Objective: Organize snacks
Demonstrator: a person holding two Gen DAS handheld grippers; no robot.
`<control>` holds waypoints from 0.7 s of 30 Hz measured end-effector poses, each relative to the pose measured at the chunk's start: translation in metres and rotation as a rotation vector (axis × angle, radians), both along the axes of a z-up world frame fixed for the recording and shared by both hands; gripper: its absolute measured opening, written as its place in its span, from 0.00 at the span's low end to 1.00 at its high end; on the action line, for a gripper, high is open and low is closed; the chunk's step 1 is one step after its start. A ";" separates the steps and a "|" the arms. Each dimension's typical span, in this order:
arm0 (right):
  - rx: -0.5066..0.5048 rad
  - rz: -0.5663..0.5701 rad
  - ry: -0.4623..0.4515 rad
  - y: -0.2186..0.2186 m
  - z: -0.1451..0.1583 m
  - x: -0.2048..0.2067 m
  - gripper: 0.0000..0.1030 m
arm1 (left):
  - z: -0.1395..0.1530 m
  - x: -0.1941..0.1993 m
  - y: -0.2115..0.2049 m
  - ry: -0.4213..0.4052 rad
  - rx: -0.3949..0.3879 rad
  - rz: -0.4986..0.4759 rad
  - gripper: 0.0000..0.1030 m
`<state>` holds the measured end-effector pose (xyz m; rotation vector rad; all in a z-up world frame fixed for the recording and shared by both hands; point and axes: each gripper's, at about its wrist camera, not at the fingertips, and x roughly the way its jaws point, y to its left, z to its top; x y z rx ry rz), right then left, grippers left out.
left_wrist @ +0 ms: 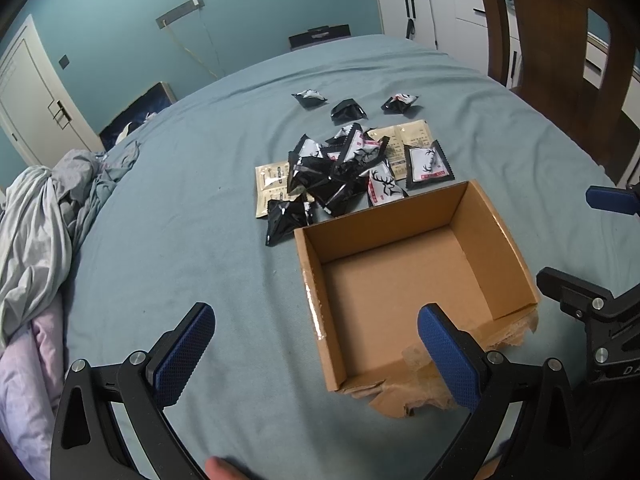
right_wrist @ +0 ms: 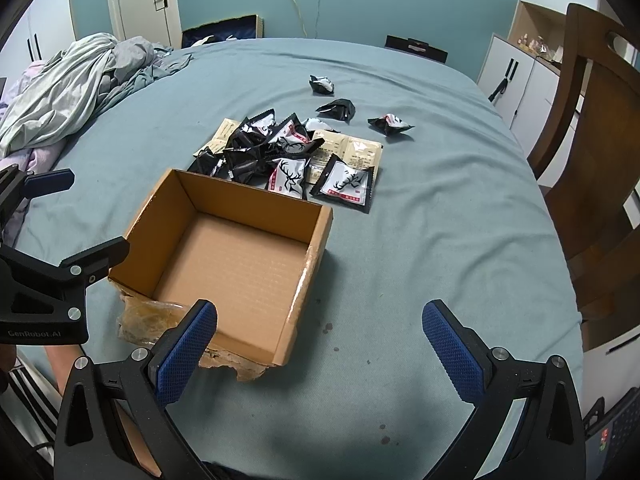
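An open, empty cardboard box [left_wrist: 312,264] sits on the teal bedsheet; it also shows in the right wrist view [right_wrist: 320,236]. Behind it lies a pile of black-and-white snack packets [left_wrist: 340,172] on beige flat packets [left_wrist: 404,136], seen too in the right wrist view [right_wrist: 280,152]. Three loose packets lie farther back [left_wrist: 348,110] [right_wrist: 338,109]. One packet with a deer print lies apart beside the pile [right_wrist: 346,184]. My left gripper [left_wrist: 316,344] is open and empty, near the box's front left corner. My right gripper [right_wrist: 320,344] is open and empty, over the box's front right corner.
Crumpled bedding [left_wrist: 44,216] is heaped at the left edge of the bed [right_wrist: 80,76]. A wooden chair [right_wrist: 592,152] stands to the right of the bed. White cabinets [left_wrist: 424,12] and a door [left_wrist: 32,112] line the teal wall behind.
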<state>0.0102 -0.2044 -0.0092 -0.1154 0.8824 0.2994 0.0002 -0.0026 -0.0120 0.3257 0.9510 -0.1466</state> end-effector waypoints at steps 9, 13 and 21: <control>0.060 -0.035 0.044 -0.011 0.000 0.019 1.00 | -0.002 0.001 -0.002 0.021 0.005 0.009 1.00; 0.085 -0.056 0.079 -0.016 -0.001 0.040 1.00 | -0.004 0.003 -0.004 0.035 0.002 0.003 1.00; 0.206 -0.123 0.157 -0.027 -0.009 0.106 1.00 | -0.005 0.008 -0.009 0.058 -0.022 -0.024 1.00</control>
